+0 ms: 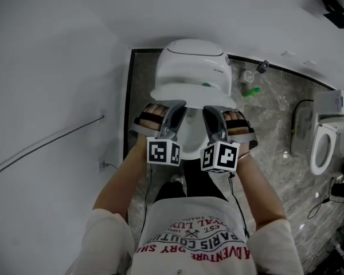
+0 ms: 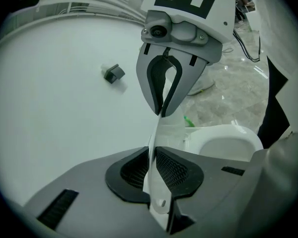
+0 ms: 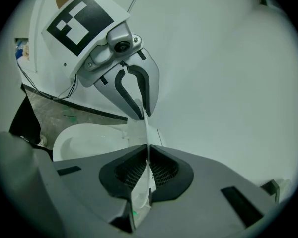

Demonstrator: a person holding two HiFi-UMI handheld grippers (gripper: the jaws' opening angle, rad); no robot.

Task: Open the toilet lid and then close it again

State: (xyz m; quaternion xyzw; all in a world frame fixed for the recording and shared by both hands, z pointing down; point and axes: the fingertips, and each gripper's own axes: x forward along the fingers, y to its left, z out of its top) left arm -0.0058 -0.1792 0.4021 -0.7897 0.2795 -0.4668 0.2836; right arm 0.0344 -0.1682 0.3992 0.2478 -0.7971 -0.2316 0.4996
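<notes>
Grippers: left gripper (image 2: 151,168) pinching toilet lid (image 2: 168,127) edge | right gripper (image 3: 148,171) pinching it too | bowl (image 3: 69,140) uncovered beneath

in the head view the near rim of the toilet lid (image 1: 193,133) is covered by the left gripper (image 1: 173,116) and the right gripper (image 1: 215,119), and the seat (image 2: 223,133) below it is out of sight there. a second toilet (image 1: 324,145) at the right is cut by the picture's edge, as is a dark thing (image 1: 335,4) in the far right corner. a green item (image 1: 251,91) on the floor (image 1: 275,119) is too small to name.
</notes>
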